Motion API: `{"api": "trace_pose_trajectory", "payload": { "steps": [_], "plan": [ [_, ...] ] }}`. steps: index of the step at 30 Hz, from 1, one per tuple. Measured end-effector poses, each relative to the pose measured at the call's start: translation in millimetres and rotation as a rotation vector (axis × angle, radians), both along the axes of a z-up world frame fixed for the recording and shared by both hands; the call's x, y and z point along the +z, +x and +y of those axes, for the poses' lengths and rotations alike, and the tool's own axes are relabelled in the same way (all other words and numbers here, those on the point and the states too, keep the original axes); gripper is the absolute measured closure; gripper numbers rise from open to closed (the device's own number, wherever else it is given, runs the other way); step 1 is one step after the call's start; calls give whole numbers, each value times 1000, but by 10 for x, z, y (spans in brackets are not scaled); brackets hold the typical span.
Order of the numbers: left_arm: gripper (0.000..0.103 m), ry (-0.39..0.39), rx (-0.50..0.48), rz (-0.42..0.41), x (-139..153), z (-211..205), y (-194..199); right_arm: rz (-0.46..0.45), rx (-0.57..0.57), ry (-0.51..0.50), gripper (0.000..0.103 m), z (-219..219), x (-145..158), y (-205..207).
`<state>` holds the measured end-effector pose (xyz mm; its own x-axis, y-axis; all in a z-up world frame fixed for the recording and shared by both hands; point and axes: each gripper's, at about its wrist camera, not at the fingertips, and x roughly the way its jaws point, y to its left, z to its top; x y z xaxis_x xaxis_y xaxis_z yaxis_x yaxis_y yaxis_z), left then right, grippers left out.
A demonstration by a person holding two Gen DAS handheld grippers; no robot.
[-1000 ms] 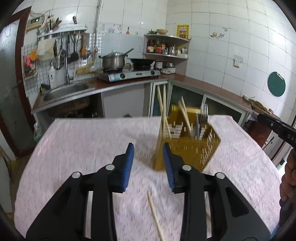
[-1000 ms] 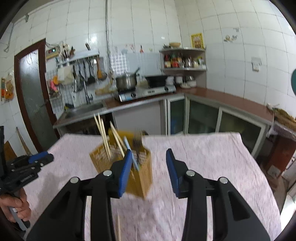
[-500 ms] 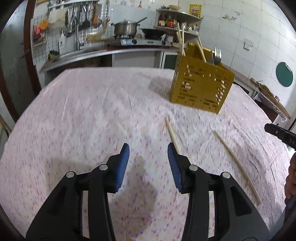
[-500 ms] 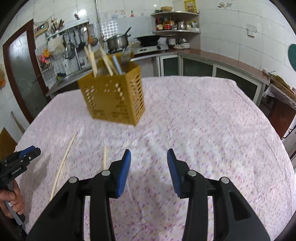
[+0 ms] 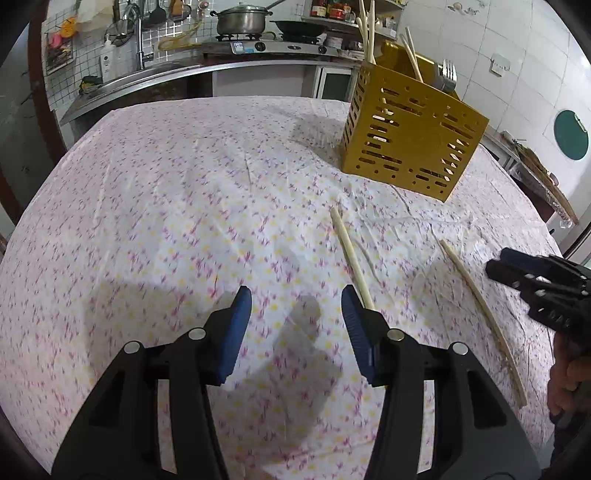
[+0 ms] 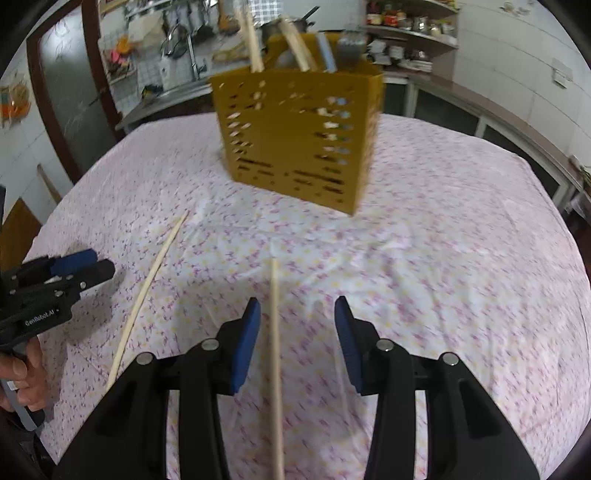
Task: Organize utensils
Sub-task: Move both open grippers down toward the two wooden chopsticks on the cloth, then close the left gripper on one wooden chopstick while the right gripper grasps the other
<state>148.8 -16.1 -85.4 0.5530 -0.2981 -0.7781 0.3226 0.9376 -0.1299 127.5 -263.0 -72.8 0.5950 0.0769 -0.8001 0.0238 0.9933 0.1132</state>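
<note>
A yellow slotted utensil holder (image 5: pixel 410 136) stands on the pink floral tablecloth (image 5: pixel 166 206), with chopsticks and a fork upright in it; it also shows in the right wrist view (image 6: pixel 299 133). Two loose chopsticks lie on the cloth. One chopstick (image 5: pixel 351 258) runs under my left gripper's right finger. The other chopstick (image 5: pixel 484 317) lies farther right. My left gripper (image 5: pixel 295 306) is open and empty, low over the cloth. My right gripper (image 6: pixel 297 317) is open and empty; one chopstick (image 6: pixel 275 354) lies between its fingers, near the left one, and the other chopstick (image 6: pixel 147 291) lies to its left.
A kitchen counter with a sink (image 5: pixel 140 75) and a stove with a pot (image 5: pixel 240 22) runs behind the table. The other gripper shows at each view's edge: the right one (image 5: pixel 543 291), the left one (image 6: pixel 51 288). The table edge curves near on both sides.
Both grippers have dropped lower and tilted down toward the cloth. The holder now sits higher in both views, and the loose chopsticks have come closer to the fingers.
</note>
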Motion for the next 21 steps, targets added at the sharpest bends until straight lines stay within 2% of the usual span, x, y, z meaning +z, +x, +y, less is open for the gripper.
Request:
{"api": "trace_pose_trajectory", "payload": {
  "steps": [6,11,12,13,21],
  "plan": [
    [51,25,-20,20,-12,-128,163,55,28,-29,65,153,-167,248],
    [51,33,-35,50,-84,-229,276,85,29,-56,82,187,-252,338],
    [51,36,-36,53,-92,-248,289,84,24,-59,92,175,-251,346],
    [51,40,-39,55,-104,-276,308,84,17,-66,96,157,-254,358],
    [51,69,-50,68,-162,-493,491,70,-14,-91,97,8,-266,469]
  ]
}}
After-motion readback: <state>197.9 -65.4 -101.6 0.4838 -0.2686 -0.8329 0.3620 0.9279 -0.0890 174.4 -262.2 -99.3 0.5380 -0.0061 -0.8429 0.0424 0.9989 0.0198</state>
